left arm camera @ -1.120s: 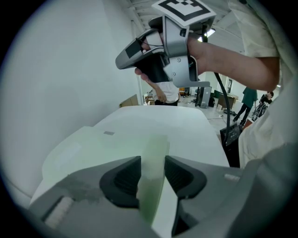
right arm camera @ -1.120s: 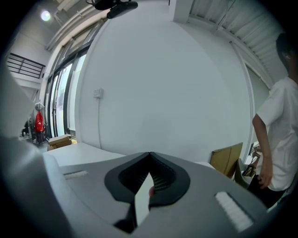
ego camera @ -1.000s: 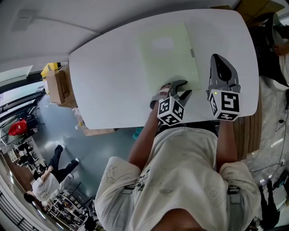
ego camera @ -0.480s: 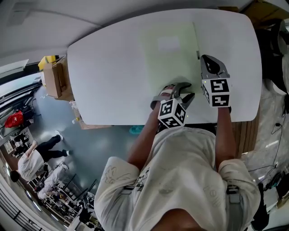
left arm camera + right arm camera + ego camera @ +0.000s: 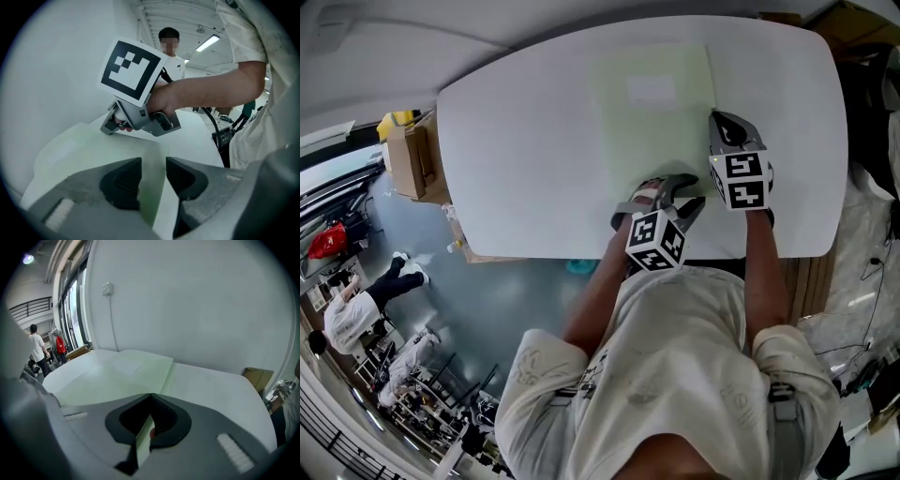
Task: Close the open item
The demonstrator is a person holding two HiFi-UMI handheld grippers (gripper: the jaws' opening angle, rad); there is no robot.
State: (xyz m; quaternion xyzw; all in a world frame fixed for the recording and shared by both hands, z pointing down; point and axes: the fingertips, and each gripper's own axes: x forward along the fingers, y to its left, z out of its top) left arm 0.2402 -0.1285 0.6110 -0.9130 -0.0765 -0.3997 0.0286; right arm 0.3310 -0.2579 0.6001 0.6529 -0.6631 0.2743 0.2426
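Off the table's left side sit a brown cardboard box (image 5: 412, 173) and a yellow object (image 5: 398, 122), well apart from the action. Nothing lies across the work. It's a white rounded table (image 5: 516, 141) over grey floor, with people (image 5: 347, 319) standing below left.

The pale green flat folder (image 5: 652, 122) lies mid-table, its long axis running away from the person and a paler label patch toward the far end. The right gripper (image 5: 719, 120) is clamped on the folder's right edge, a thin sheet caught between its jaws. The left gripper (image 5: 682, 187) sits at the near edge, jaws apart over the near corner, not pressing it.
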